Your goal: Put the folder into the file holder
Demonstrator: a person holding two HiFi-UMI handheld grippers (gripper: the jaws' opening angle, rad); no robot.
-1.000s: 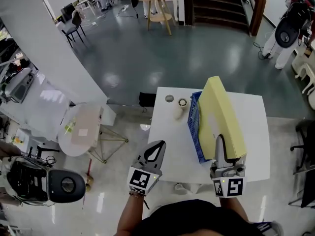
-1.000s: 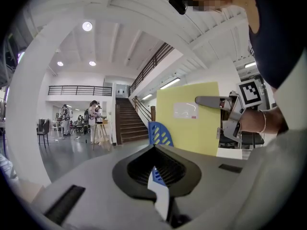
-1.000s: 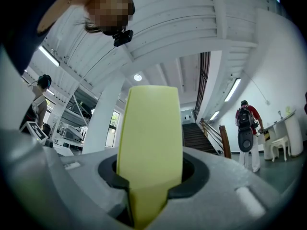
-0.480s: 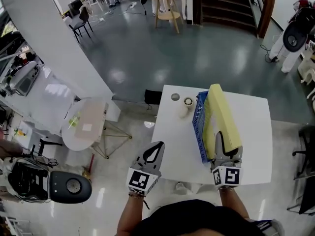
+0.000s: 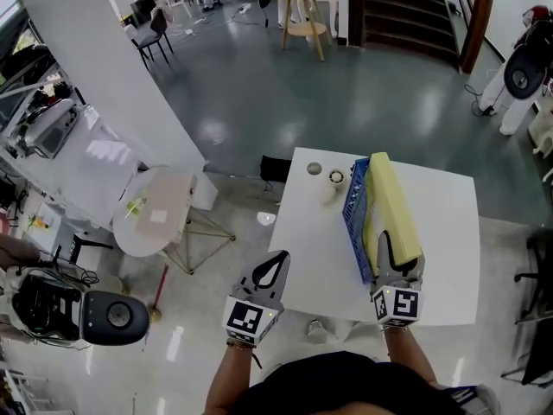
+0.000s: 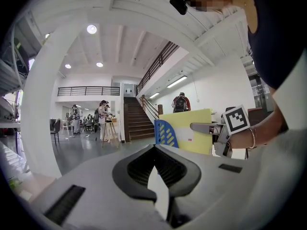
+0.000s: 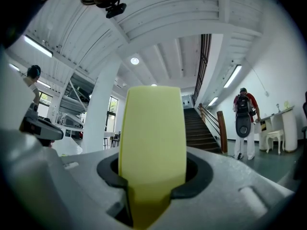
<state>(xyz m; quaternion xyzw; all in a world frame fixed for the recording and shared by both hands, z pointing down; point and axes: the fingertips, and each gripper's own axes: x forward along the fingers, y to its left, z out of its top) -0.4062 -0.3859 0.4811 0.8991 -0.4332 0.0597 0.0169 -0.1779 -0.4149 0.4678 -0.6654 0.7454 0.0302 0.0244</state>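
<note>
A yellow folder (image 5: 393, 207) stands on edge inside the blue file holder (image 5: 355, 216) on the white table (image 5: 315, 249). My right gripper (image 5: 390, 251) is shut on the folder's near end; the folder (image 7: 152, 143) fills the gap between its jaws. Those jaws have just been opening a little, with the folder still between them. My left gripper (image 5: 277, 259) is shut and empty, hanging off the table's near left corner. In the left gripper view the folder (image 6: 194, 134), the holder (image 6: 165, 134) and the right gripper (image 6: 211, 127) show at the right.
A small roll (image 5: 335, 178) and a round cap (image 5: 314, 169) lie on the table behind the holder. On the floor to the left stand a round white side table (image 5: 155, 219) and a black-and-white machine (image 5: 91, 316). An office chair (image 5: 540, 271) is at the right.
The right gripper has sunk with the folder, which has dropped from high and tilted over the holder down into it. The left gripper has hardly moved.
</note>
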